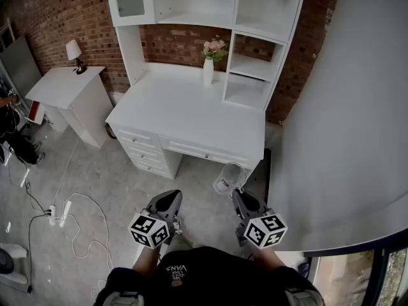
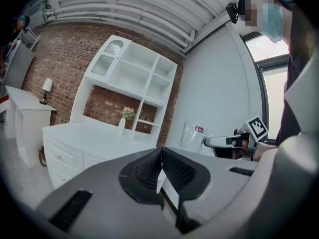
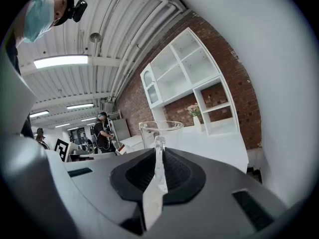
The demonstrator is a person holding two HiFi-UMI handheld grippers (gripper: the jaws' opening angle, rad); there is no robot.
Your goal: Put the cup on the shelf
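Observation:
A clear plastic cup (image 1: 228,177) hangs in the air in front of the white desk (image 1: 191,110), below its front edge. My right gripper (image 1: 237,194) is shut on the cup's rim, and in the right gripper view the cup wall (image 3: 160,129) is pinched between the jaws. To the left, at the same height, my left gripper (image 1: 171,197) is shut with nothing in it. Seen in the left gripper view, its pads (image 2: 160,159) meet and the cup (image 2: 193,136) shows to the right. The white shelf unit (image 1: 254,65) stands on the desk's back, its compartments bare.
A white vase with pink flowers (image 1: 208,67) stands on the desk by the shelves. A side table (image 1: 64,85) with a lamp (image 1: 74,53) is at the far left. Cables and a power strip (image 1: 57,214) lie on the floor. A grey wall (image 1: 344,139) rises close on the right.

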